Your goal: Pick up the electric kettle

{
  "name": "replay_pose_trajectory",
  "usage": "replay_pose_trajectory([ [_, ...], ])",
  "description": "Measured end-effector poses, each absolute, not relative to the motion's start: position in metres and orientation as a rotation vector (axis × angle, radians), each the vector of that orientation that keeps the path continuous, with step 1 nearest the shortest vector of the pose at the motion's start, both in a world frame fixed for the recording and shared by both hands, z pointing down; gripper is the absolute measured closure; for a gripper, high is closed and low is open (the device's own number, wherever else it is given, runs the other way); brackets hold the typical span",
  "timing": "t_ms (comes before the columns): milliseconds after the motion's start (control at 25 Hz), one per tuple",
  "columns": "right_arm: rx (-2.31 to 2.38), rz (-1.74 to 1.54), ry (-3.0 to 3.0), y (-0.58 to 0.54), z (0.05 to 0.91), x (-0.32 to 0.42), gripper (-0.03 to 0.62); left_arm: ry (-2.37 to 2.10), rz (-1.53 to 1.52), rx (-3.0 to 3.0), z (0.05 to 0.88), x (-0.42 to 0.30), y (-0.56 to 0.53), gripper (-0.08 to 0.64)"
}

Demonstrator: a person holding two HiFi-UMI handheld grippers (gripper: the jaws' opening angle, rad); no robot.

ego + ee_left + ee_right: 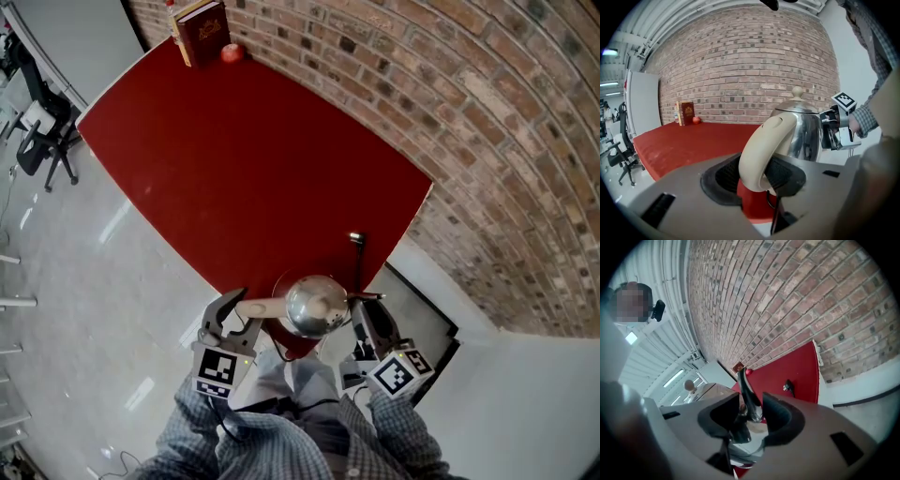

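Red-brown brick wall with pale mortar [450, 103] runs along the far and right sides, a white ledge [441, 281] at its foot. Red-topped desk with a rounded outline [253, 159] stands against it. A dark red hardback book [200, 31] stands upright at the far corner of the desk, with a small red apple [232, 53] just beside it. Glossy pale grey floor [84, 272] to the left, streaked with reflected light. Black swivel office chair [42, 141] near the desk's left corner. Plain white partition panel [642, 101] behind it. Ribbed pale ceiling [693, 16] overhead; long strip lights [677, 377] lit. Even, bright indoor lighting.
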State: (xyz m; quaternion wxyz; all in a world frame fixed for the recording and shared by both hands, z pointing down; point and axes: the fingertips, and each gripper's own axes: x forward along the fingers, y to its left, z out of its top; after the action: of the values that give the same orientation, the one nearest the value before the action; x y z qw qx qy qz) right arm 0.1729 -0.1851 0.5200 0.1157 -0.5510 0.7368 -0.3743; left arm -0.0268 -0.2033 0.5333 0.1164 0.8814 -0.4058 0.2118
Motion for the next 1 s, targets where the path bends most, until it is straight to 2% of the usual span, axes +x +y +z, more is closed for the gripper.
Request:
replay_pose_trajectory([
  [280,-1.520,-1.090,2.029,-0.190,0.522,0.174,0.410,-1.199,0.534,2.534,0.539,-0.026,-0.210,0.425],
  [360,-1.496,-1.078,2.006,-0.190,0.521,0.173,0.434,-1.201,0.524,2.517,0.543,-0.025,-0.212,0.439],
  [1000,-1.577,-0.990,2.054,-0.190,0.517,0.175,0.459,-1.184,0.507,2.538,0.540,-0.022,-0.218,0.453],
])
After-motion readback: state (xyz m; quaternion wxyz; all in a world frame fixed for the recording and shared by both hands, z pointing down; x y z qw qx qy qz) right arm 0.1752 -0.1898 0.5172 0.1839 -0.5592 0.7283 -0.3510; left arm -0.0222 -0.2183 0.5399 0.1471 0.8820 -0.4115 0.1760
